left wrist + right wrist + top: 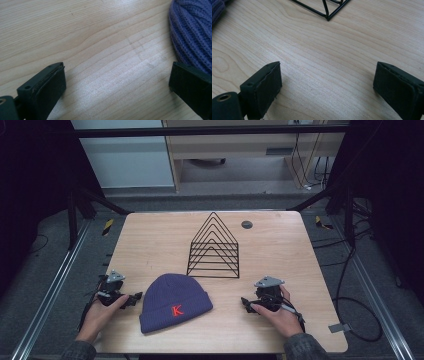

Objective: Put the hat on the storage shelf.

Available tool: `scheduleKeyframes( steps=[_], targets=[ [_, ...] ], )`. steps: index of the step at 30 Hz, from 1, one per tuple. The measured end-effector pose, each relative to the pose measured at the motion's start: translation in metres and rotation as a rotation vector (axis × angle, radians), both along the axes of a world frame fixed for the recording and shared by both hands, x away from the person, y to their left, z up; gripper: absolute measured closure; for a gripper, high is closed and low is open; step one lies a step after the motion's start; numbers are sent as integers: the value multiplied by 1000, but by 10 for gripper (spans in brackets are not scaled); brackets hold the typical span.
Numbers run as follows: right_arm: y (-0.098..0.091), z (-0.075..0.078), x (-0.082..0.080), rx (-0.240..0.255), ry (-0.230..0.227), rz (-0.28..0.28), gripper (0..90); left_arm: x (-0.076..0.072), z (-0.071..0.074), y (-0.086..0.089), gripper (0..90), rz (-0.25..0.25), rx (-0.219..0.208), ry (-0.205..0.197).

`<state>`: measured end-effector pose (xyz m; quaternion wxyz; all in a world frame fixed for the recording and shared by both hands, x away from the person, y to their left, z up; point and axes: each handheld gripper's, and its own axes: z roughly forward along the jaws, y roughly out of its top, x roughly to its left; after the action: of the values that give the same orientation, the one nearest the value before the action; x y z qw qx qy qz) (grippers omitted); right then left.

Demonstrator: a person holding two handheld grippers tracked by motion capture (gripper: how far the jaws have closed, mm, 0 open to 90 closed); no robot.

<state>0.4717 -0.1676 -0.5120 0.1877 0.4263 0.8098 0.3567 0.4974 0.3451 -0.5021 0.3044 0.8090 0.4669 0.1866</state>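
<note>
A purple knit beanie (175, 303) with a red letter K lies flat near the table's front edge, between the two hands. My left gripper (134, 300) rests just left of the beanie, open, with bare wood between its jaws; in the left gripper view (117, 82) the beanie's ribbed edge (192, 32) lies by the right jaw. My right gripper (245, 303) rests to the right of the beanie, also open over bare wood (327, 82). A black wire rack (214, 247) of triangular dividers stands behind the beanie; its corner (327, 10) shows ahead of the right gripper.
The wooden table (150, 240) has a small dark round disc (246, 224) near its back edge. A grey tag (338, 327) sticks out at the front right corner. Cables run along the floor on the right (350, 285).
</note>
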Motion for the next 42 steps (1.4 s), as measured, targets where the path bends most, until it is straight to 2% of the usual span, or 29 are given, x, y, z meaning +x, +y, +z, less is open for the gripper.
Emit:
scheduleKeyframes(
  steps=[4, 7, 10, 13, 14, 15, 18, 21, 22, 25, 30, 33, 34, 35, 36, 37, 38, 42],
  targets=[
    [1, 0, -1, 0, 1, -6, 84, 0, 4, 4, 83, 9, -4, 9],
    [1, 0, -1, -1, 1, -9, 83, -2, 8, 7, 128, 23, -47, 2],
    [1, 0, -1, -1, 3, -8, 82, -4, 13, 7, 128, 25, -71, -13],
    [1, 0, -1, 0, 3, -8, 82, -8, 22, 1, 132, 0, -87, -44],
    [1, 0, -1, 0, 3, -8, 82, -8, 22, 1, 166, 0, -87, -44],
    [1, 0, -1, 0, 3, -8, 83, -11, 29, -5, 181, -11, -115, -57],
    [1, 0, -1, -3, -1, -4, 82, -16, 38, -13, 180, -30, -128, -79],
    [1, 0, -2, -1, 2, -5, 82, -15, 46, -21, 179, -33, -163, -85],
    [1, 0, -2, -1, 2, -5, 82, -15, 46, -21, 175, -33, -163, -85],
    [1, 0, -2, -1, 1, -4, 82, -8, 54, -35, 165, -52, -129, -104],
    [1, 0, -2, -1, 0, -1, 82, -2, 58, -42, 158, -51, -124, -106],
    [1, 0, -3, -3, -2, 3, 82, 8, 61, -47, 159, -44, -115, -73],
    [1, 0, -3, -3, -2, 3, 82, 8, 61, -47, 159, -44, -115, -73],
    [2, 0, -4, 2, -1, 4, 82, 14, 60, -50, 164, -50, -104, -40],
    [2, 0, -4, 1, -1, 4, 82, 16, 59, -52, 168, -54, -89, -24],
    [2, 0, -4, 1, -1, 4, 82, 16, 59, -52, 169, -54, -89, -24],
    [2, 0, -4, -1, -2, 6, 82, 20, 58, -57, 177, -71, -72, 5],
    [2, 0, -4, -1, -3, 7, 82, 25, 53, -67, 236, -95, -32, 53]
  ],
)
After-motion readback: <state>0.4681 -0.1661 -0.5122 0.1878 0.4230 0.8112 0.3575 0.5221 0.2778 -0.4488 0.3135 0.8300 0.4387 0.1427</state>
